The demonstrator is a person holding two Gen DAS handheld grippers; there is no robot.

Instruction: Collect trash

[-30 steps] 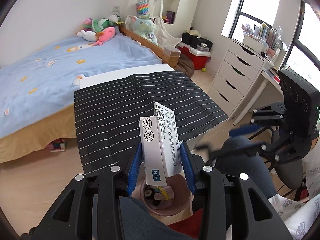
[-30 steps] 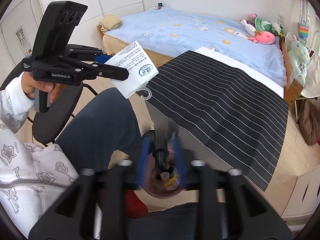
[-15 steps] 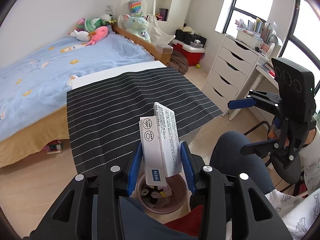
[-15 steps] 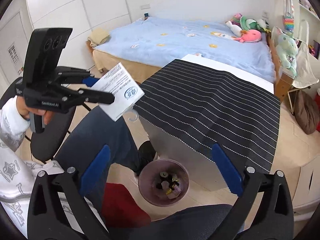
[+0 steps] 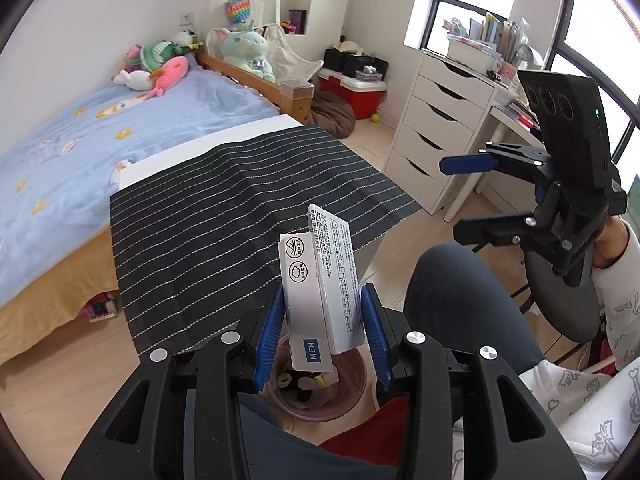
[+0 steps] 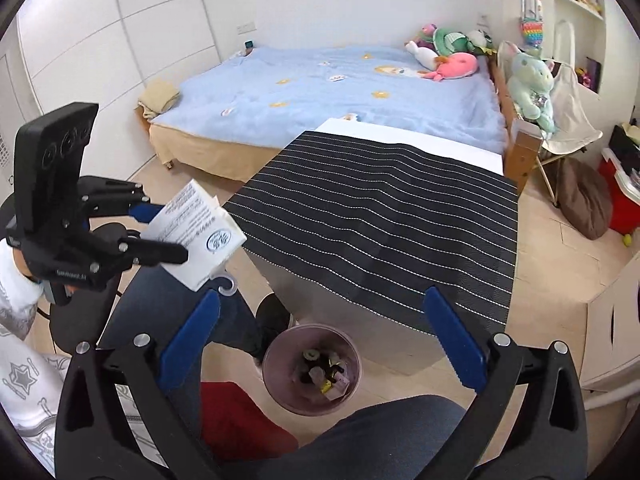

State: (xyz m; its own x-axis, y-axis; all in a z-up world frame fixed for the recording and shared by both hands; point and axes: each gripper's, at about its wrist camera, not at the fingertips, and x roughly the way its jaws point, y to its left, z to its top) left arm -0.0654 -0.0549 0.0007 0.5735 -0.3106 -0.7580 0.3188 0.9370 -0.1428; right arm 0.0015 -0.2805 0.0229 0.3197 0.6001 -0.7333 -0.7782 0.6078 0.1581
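My left gripper [image 5: 323, 330] was clamped on a flat white cardboard package [image 5: 320, 292], its blue fingers [image 5: 269, 338] pressing the two broad sides near the lower end. The package stood nearly upright, long axis running from my jaws up and away toward the striped table, the top leaning slightly left; a blue label reading "MEN" sat at its lower end and dense printed text covered the right panel. Seen from the right wrist camera, the same package [image 6: 198, 232] stuck out of that gripper [image 6: 176, 250] at a slant, with a clear plastic hanger hook [image 6: 226, 285] dangling off its lower corner. It hung in the air above the floor, just beside the near edge of the table with the black striped cloth [image 5: 248, 220], and over a pinkish translucent waste bin [image 6: 276, 384] that stood on the floor between my knees and already held small scraps. My right gripper [image 6: 324, 340] held nothing, its blue fingers [image 6: 454, 338] spread wide apart, the bin showing in the gap between them; from the left camera it [image 5: 476, 200] hung well off to the right, near the white drawer unit [image 5: 436, 120]. A bed with a light blue cover [image 6: 340, 92] lay behind the table.
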